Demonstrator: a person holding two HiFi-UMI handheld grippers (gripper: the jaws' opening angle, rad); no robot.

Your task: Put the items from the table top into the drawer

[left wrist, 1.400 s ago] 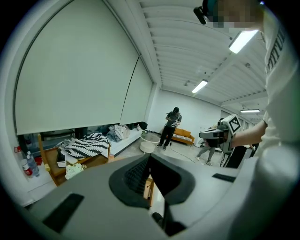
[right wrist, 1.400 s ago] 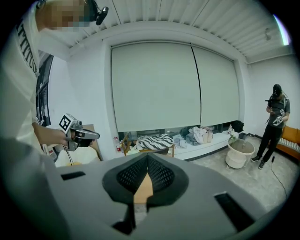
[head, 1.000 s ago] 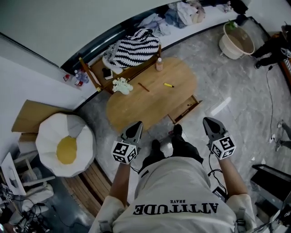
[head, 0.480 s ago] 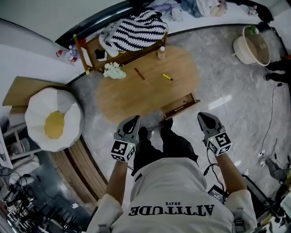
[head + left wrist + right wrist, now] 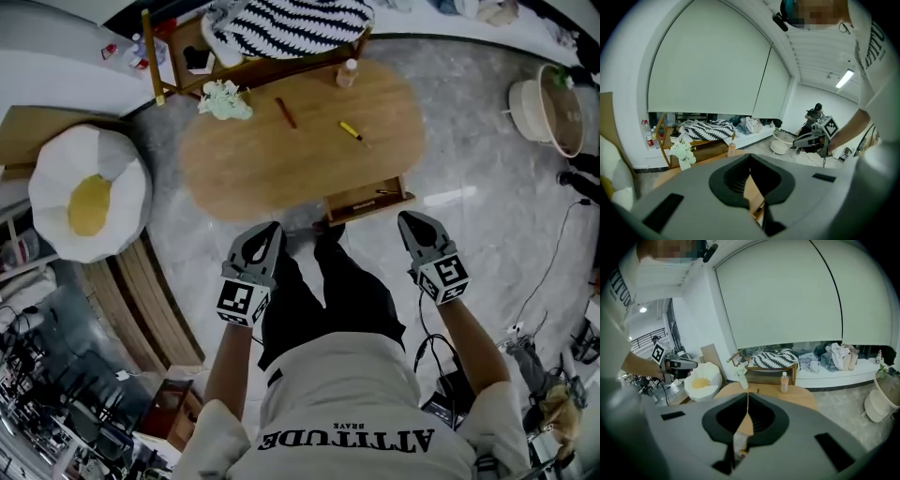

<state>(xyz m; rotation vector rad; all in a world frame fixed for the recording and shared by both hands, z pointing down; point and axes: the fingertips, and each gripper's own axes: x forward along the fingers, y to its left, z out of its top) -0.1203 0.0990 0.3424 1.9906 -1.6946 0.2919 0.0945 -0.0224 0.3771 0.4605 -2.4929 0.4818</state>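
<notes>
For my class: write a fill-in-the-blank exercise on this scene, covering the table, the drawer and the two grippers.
1. The drawer under the oval table stands ___.
2. The pen lying nearest the drawer is coloured ___.
3. The left gripper and the right gripper both have their fingers ___, holding nothing.
4. Exactly ___ bottle stands on the table.

Missing words: open; yellow; shut; one.

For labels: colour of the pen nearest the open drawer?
Yellow pen, clearest in the head view.

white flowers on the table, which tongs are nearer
Left: the left tongs sit below the white flowers, short of the table; right tongs sit further across, beside the drawer.
</notes>
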